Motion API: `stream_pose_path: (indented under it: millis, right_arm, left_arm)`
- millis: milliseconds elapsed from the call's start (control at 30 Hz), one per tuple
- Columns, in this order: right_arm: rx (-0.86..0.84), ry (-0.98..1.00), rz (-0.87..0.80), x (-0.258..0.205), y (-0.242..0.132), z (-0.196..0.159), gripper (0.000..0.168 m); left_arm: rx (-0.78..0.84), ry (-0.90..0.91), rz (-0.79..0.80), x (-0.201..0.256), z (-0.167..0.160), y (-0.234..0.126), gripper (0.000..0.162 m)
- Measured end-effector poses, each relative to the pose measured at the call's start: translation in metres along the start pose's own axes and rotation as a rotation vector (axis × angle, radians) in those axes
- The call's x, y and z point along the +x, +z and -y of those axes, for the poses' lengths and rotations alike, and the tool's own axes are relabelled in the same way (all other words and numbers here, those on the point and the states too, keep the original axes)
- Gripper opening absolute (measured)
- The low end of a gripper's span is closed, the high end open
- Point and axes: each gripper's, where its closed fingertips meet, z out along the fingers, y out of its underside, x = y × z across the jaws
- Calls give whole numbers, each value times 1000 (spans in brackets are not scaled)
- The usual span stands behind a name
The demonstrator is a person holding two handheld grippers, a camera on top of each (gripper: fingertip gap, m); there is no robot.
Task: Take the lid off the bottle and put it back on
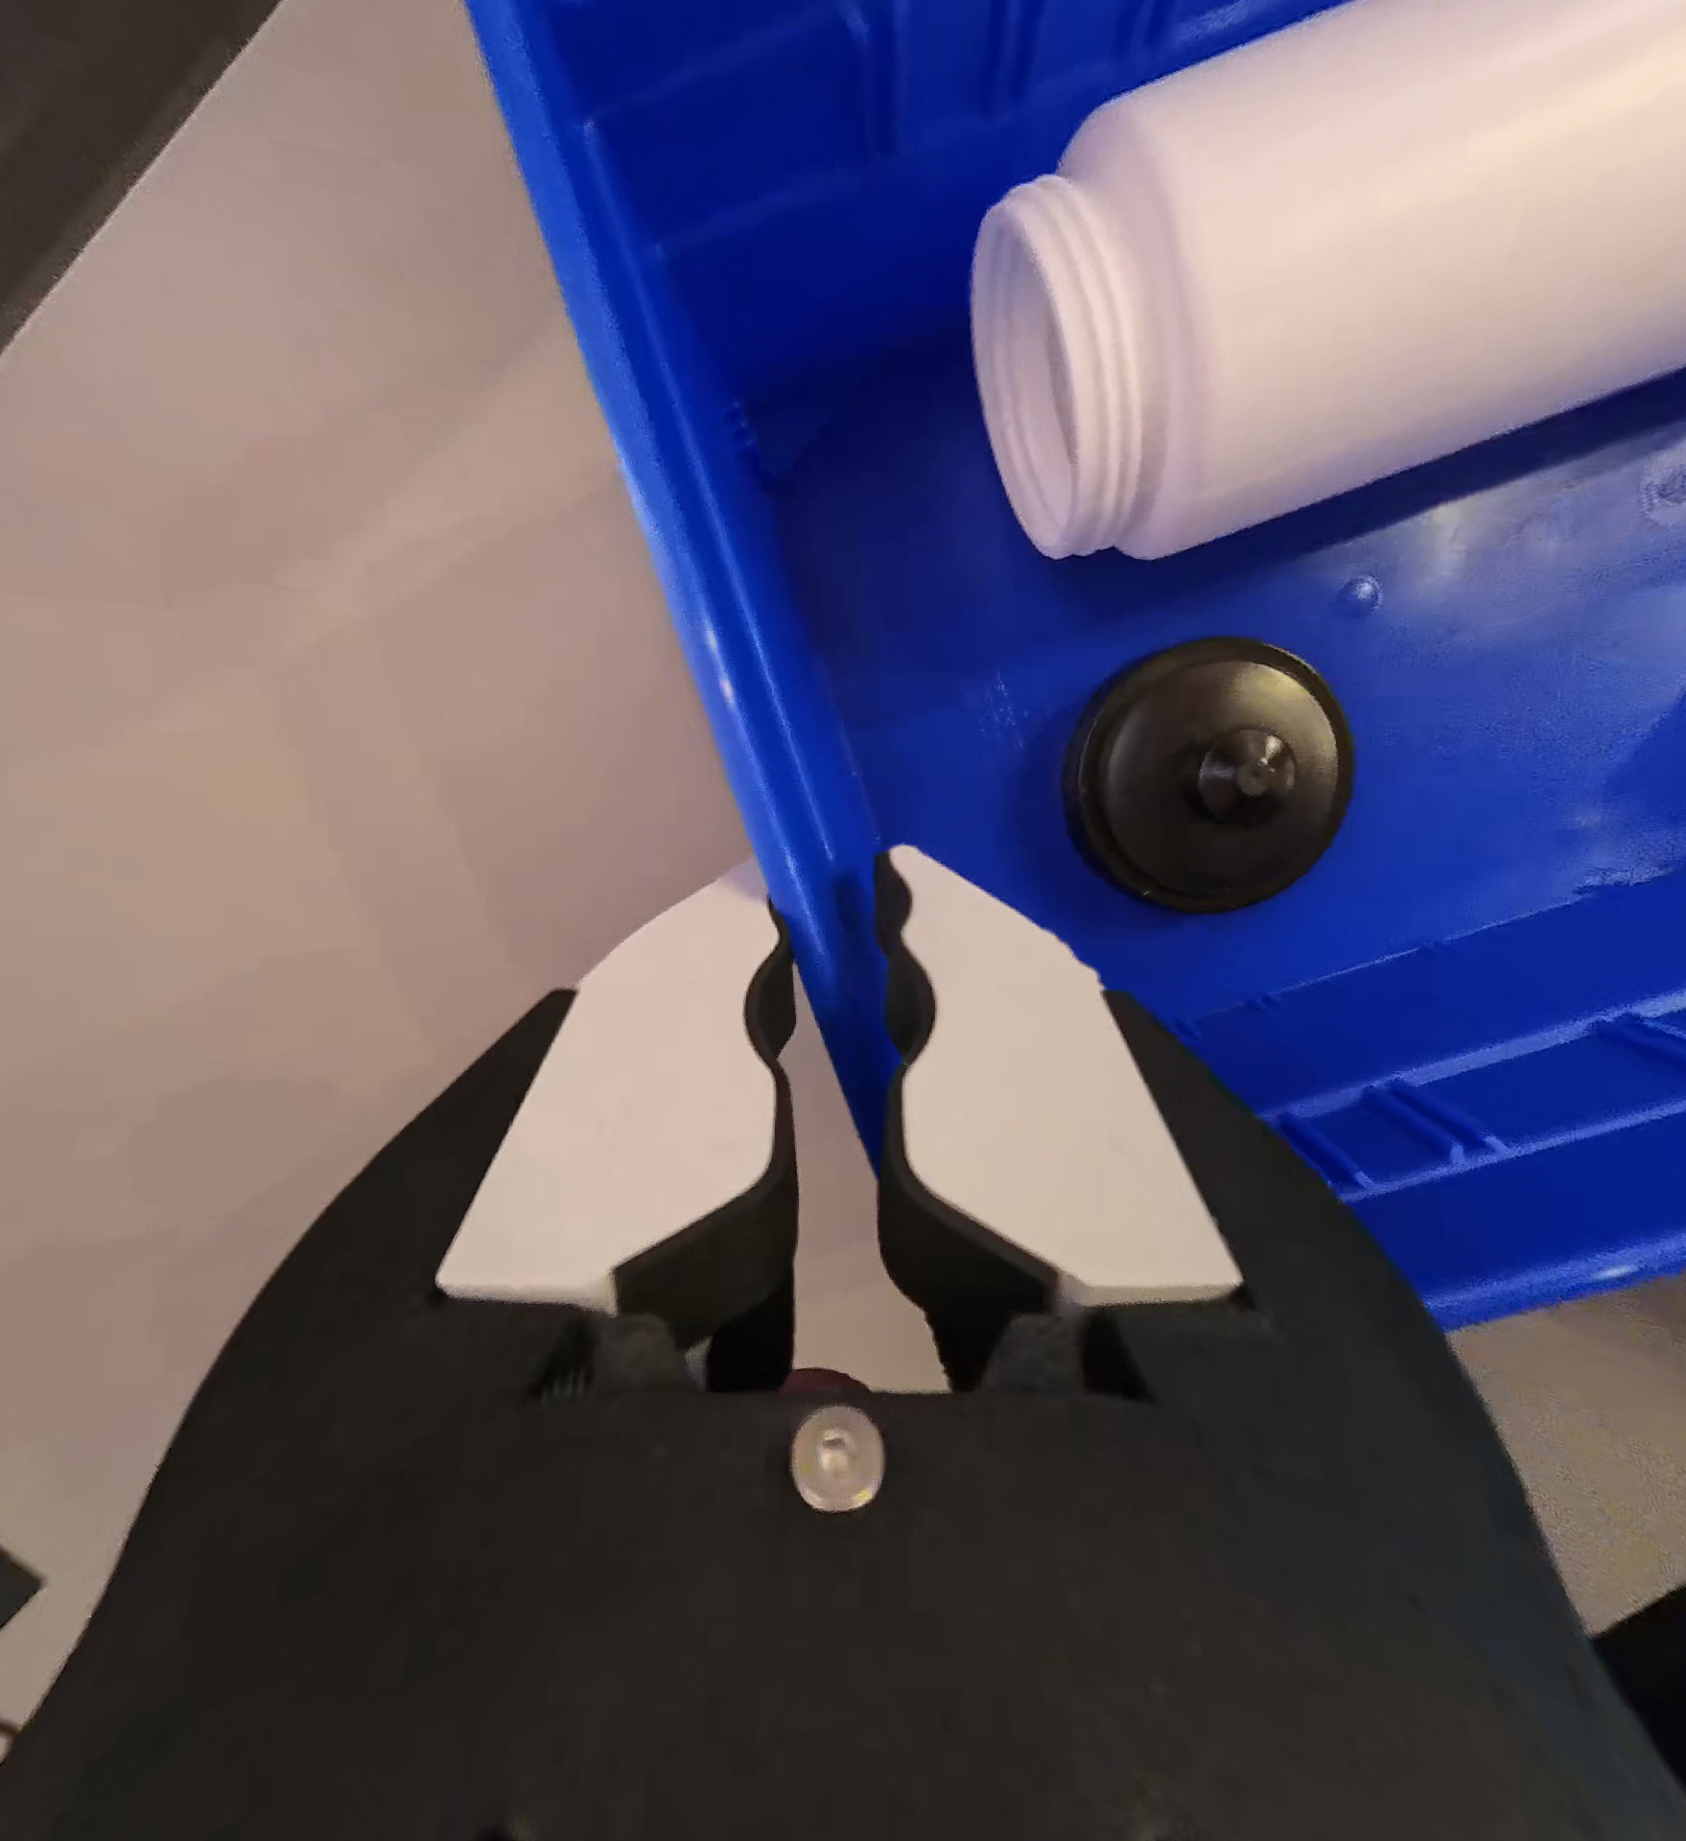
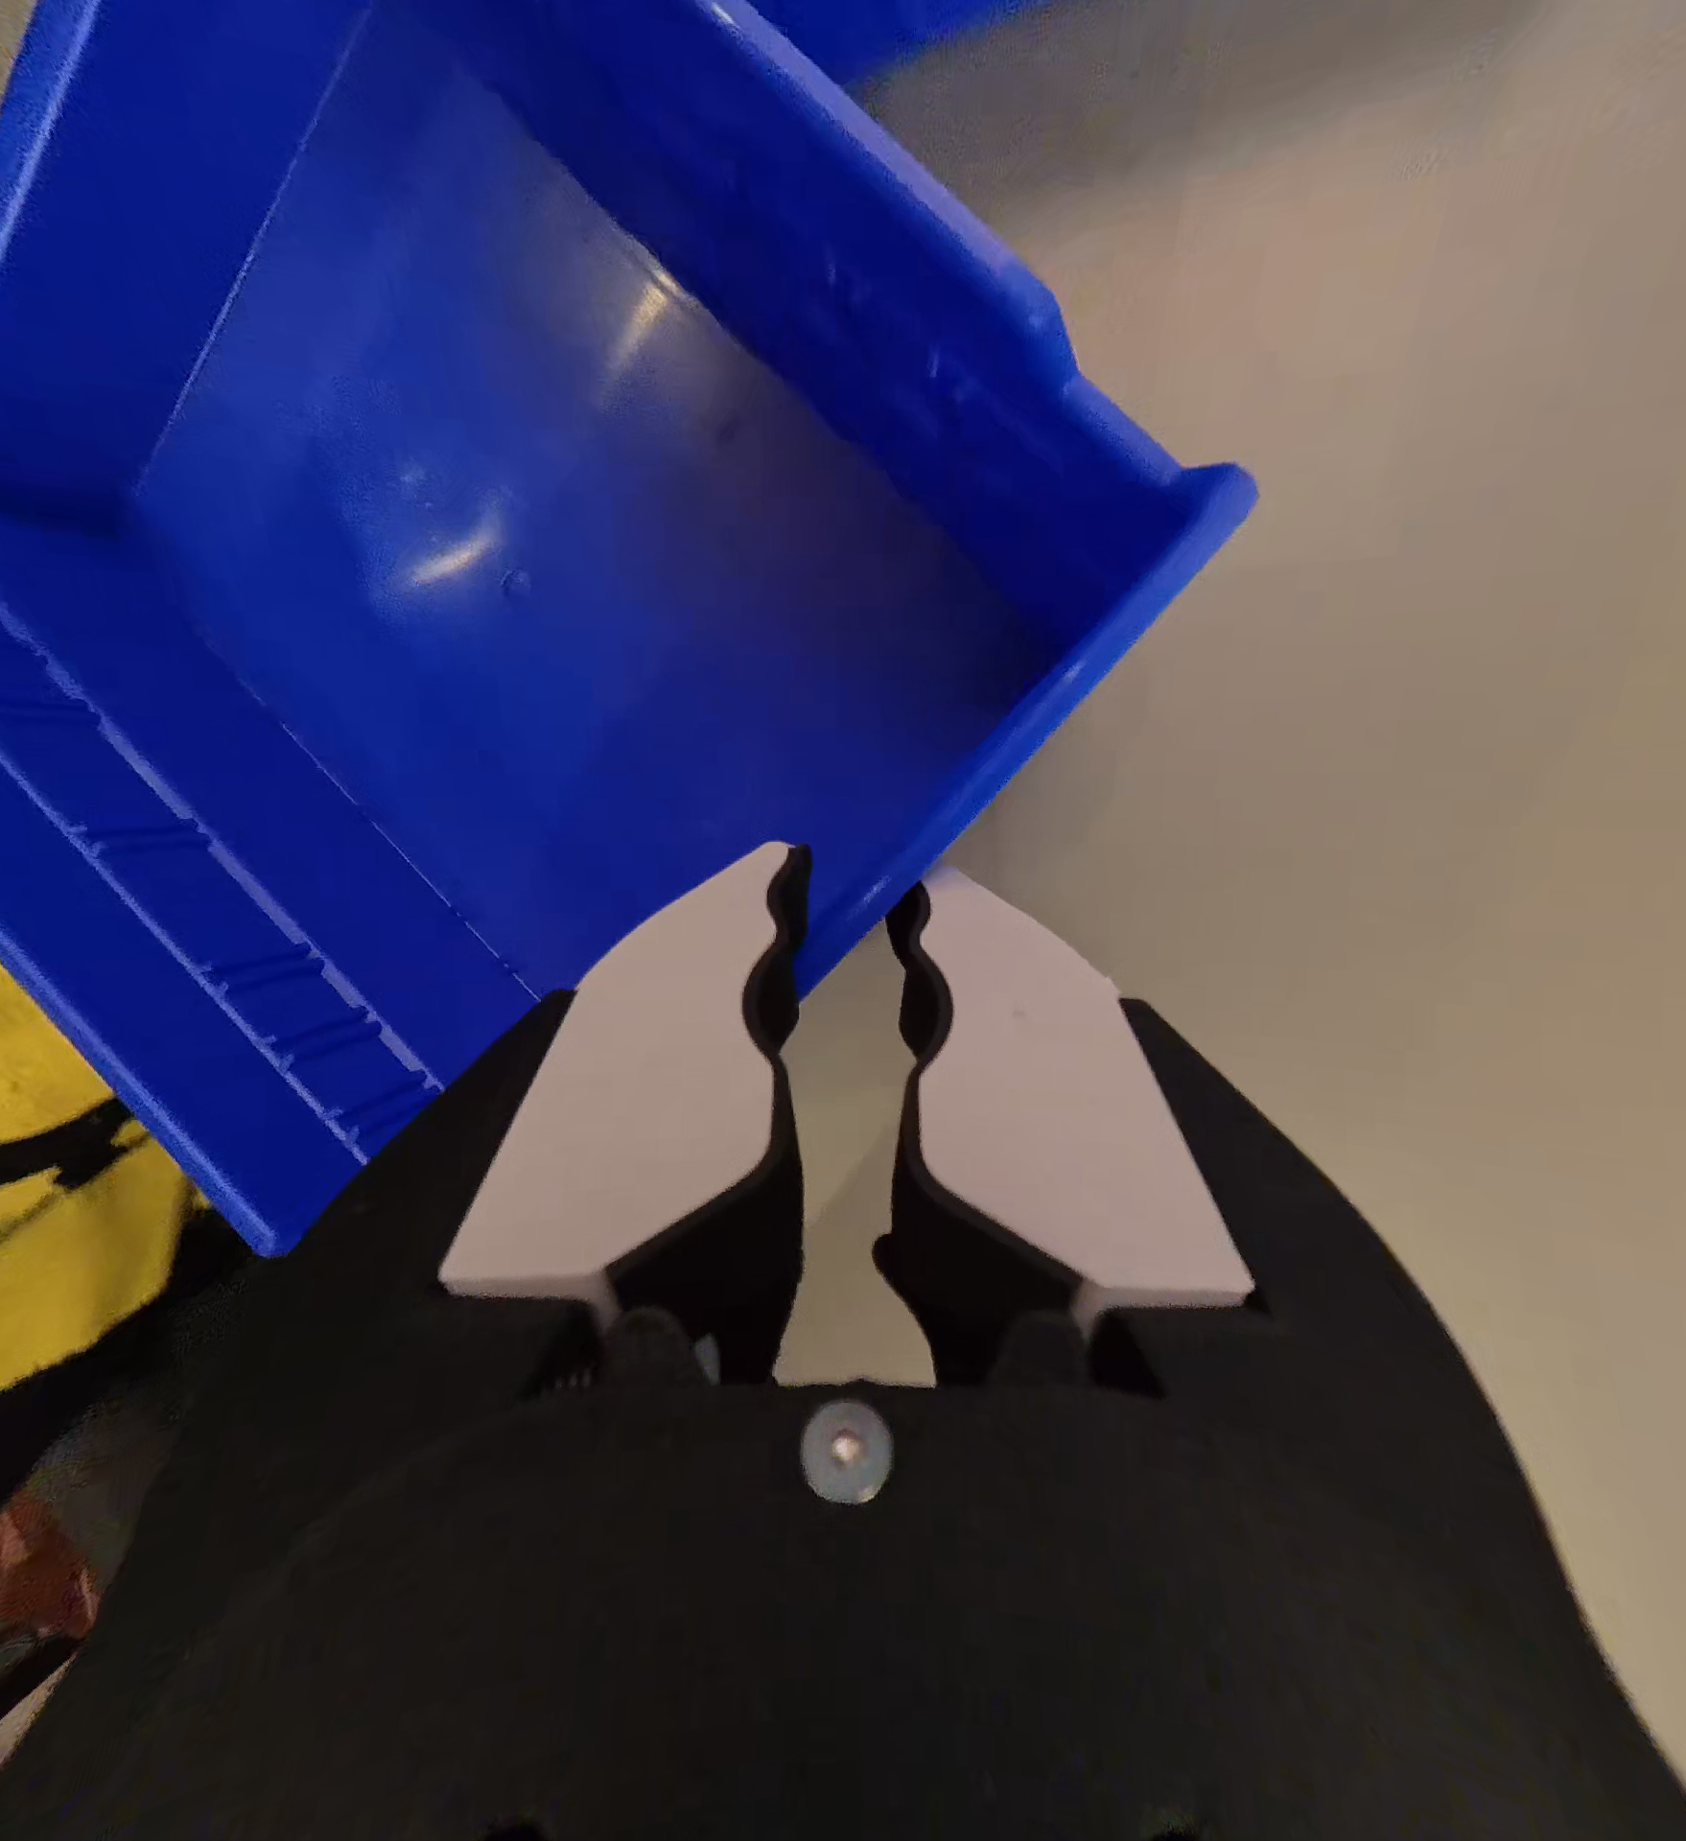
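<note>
A white bottle (image 1: 1367, 299) lies on its side inside a blue bin (image 1: 680, 498), its threaded neck open and bare. The black lid (image 1: 1208, 772) lies apart from it on the bin's floor, just below the neck. My left gripper (image 1: 829, 897) is shut on this bin's side wall, one finger inside and one outside. In the right wrist view, my right gripper (image 2: 854, 887) is shut on the side wall of an empty blue bin (image 2: 1068, 717) in the same way. Neither the bottle nor the lid shows in that view.
The bins rest over a pale table (image 1: 271, 697), which also shows in the right wrist view (image 2: 1417, 697). Part of another blue bin (image 2: 869, 30) shows at the top edge. A yellow and black thing (image 2: 12, 1146) lies at the left, below the empty bin.
</note>
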Motion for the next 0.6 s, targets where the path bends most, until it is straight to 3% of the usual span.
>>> stream_pose_path:
  millis: [33,300,600]
  right_arm:
    - [-19,0,-16,12,-5,-4,16]
    - [-254,-37,-212,144,-45,-16,8]
    - [-442,-57,-424,303,-72,26,14]
  left_arm:
    - [-14,2,9,-13,-6,-2,11]
    - [-162,139,156,-100,-35,-11,18]
    - [-229,298,284,-171,2,8,28]
